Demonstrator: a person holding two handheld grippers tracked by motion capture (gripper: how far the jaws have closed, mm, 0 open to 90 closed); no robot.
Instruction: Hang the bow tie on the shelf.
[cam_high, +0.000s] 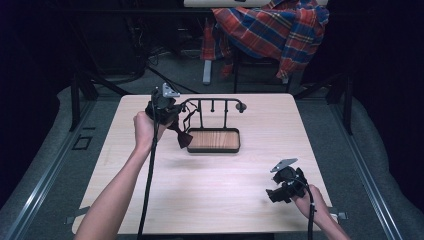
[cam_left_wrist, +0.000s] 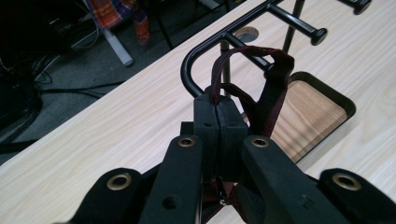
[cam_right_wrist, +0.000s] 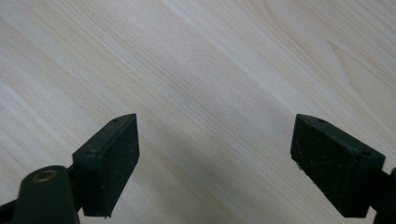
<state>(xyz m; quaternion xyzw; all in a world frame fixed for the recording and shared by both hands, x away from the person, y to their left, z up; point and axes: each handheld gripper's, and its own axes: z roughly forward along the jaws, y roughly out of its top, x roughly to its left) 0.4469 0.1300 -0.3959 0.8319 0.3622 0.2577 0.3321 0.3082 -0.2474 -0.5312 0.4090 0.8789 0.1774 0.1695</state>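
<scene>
A black metal rack with hooks stands on a wood-lined tray at the table's far middle. My left gripper is at the rack's left end, shut on the strap of a dark red bow tie that hangs below it, by the tray's left edge. In the left gripper view the pads meet on the strap, which loops up beside the rack's curved bar. My right gripper rests low near the table's front right, open over bare wood, its pads wide apart with nothing between them.
A plaid shirt hangs over a chair behind the table. The light wooden table has a round cable hole near the rack. Cables lie on the floor beyond the far left edge.
</scene>
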